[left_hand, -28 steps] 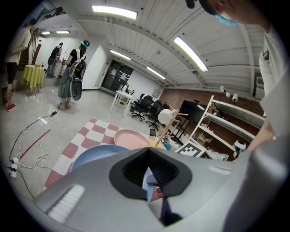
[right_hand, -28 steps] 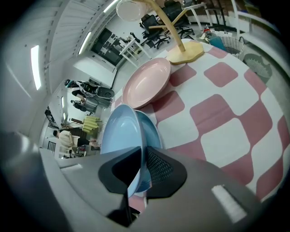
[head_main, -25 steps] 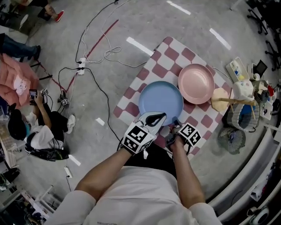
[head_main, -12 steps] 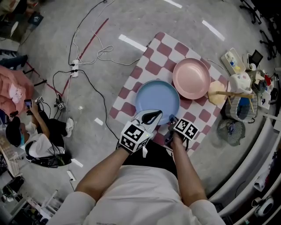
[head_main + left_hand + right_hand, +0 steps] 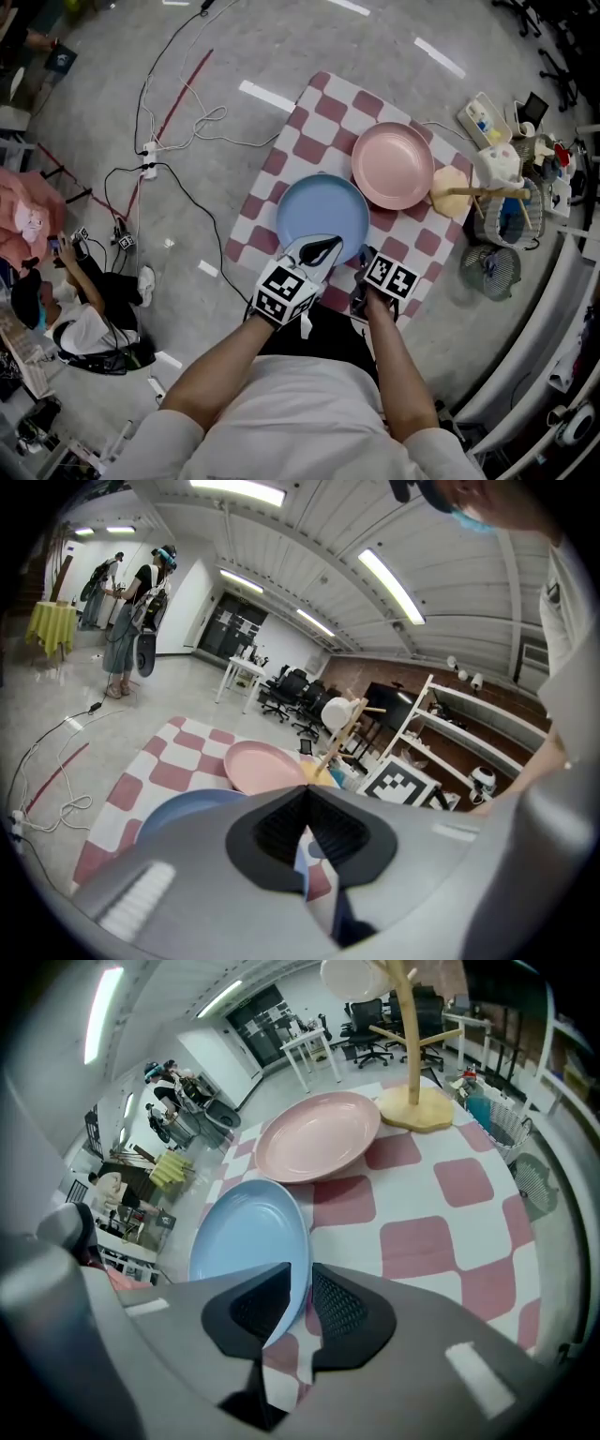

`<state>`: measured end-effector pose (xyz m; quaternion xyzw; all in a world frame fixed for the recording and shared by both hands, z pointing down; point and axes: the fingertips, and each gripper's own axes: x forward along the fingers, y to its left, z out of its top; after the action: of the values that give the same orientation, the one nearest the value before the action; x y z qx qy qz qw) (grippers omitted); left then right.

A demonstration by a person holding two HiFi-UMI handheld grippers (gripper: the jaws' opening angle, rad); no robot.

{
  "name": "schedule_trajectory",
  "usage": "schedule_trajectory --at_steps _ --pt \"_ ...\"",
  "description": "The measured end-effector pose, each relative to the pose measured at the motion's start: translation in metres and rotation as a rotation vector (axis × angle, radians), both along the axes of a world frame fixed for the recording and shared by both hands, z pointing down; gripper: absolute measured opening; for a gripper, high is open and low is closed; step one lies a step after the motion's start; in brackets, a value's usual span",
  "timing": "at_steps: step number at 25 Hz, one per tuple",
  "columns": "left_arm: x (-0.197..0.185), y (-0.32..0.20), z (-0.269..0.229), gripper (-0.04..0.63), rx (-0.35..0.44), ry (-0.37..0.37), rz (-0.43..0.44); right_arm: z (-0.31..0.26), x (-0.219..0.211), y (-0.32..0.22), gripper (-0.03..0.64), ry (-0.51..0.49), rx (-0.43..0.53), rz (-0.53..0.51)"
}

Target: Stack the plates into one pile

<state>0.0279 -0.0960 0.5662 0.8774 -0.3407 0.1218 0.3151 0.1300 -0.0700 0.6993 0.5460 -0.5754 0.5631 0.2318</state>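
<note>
A blue plate (image 5: pixel 322 214) lies on the red-and-white checked mat (image 5: pixel 314 117), and a pink plate (image 5: pixel 393 165) sits beside it at the far right, the rims close together. Both grippers are at the blue plate's near edge. My right gripper (image 5: pixel 363 260) is shut on that plate's rim; in the right gripper view the blue plate (image 5: pixel 246 1237) runs into the narrow slit between the pads of the right gripper (image 5: pixel 302 1277). My left gripper (image 5: pixel 320 251) hovers over the near rim with its tips together. In the left gripper view the left gripper (image 5: pixel 305 794) hides most of the blue plate (image 5: pixel 178 808).
A wooden mug stand (image 5: pixel 455 194) with a white cup stands right of the pink plate, next to a basket (image 5: pixel 506 223) and a small fan (image 5: pixel 489 272). Cables (image 5: pixel 178 122) run over the floor at the left. People (image 5: pixel 80 319) sit at the far left.
The view has shifted a little; mat and plates sit further left in the picture. Both grippers stay at the blue plate's near edge.
</note>
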Motion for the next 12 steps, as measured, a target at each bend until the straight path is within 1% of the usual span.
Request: schedule_trajectory --at_steps 6,12 --pt "0.019 -0.009 0.004 0.006 0.006 -0.010 0.048 -0.011 0.016 -0.015 0.058 -0.051 0.070 0.096" --pt "0.041 -0.025 0.009 0.006 0.012 -0.017 0.084 -0.013 0.035 -0.033 0.058 -0.121 0.121 0.219"
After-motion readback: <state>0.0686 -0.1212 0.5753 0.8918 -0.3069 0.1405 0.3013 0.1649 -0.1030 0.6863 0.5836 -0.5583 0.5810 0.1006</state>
